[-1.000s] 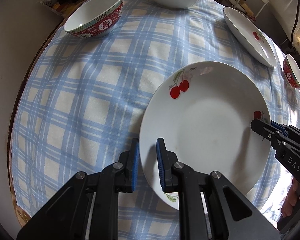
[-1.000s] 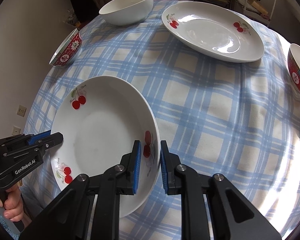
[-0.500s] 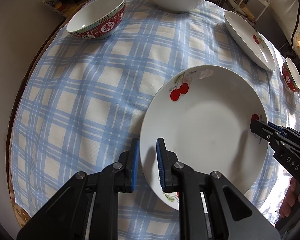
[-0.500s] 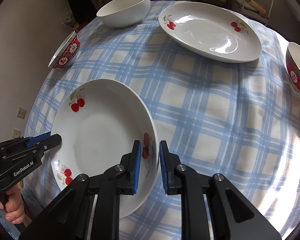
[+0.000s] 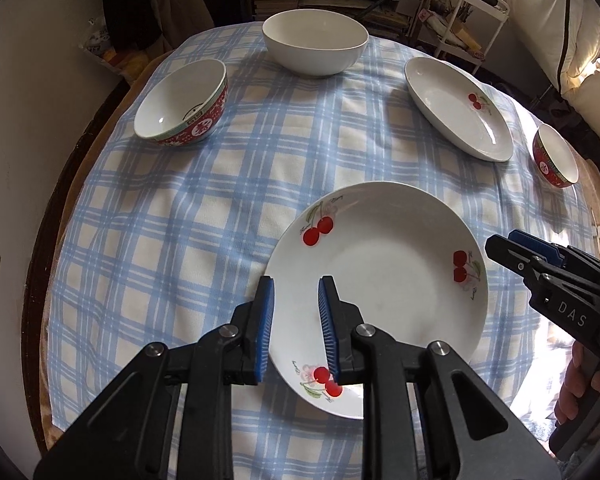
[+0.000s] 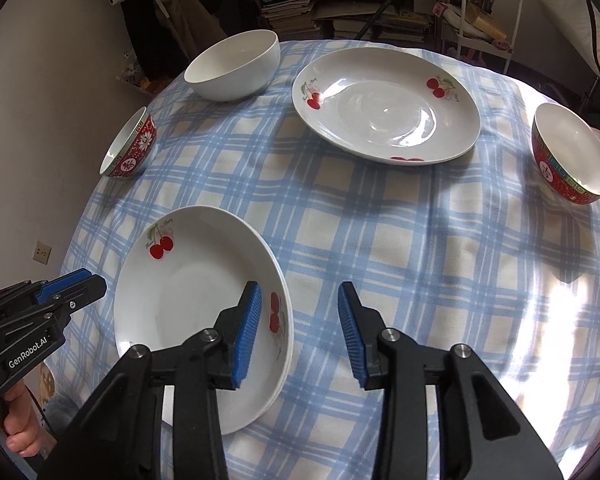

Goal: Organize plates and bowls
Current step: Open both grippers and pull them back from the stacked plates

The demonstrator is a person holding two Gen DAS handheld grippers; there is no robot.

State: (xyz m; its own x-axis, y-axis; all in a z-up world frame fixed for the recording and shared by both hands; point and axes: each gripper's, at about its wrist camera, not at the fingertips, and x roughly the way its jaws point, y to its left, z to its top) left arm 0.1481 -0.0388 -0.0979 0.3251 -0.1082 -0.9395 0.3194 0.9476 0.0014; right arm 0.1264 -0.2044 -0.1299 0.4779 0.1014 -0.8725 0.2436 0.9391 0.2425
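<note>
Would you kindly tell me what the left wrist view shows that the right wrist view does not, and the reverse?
Only the left wrist view shows the third cherry cluster on the near plate, between the left gripper's opening fingers. Only the right wrist view shows the whole far plate and a wall socket. Both show the white bowl, two red bowls and the checked cloth.

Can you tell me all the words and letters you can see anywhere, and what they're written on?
"DAS": white letters on the black body of the right gripper.
"GenRobot.AI": white letters on the black body of the left gripper.
Small script beside the cherries on the near plate: too small to read.
Characters in the red bands of the two red bowls: too blurred to read.
Signs on the shelves behind the table: too blurred to read.
</note>
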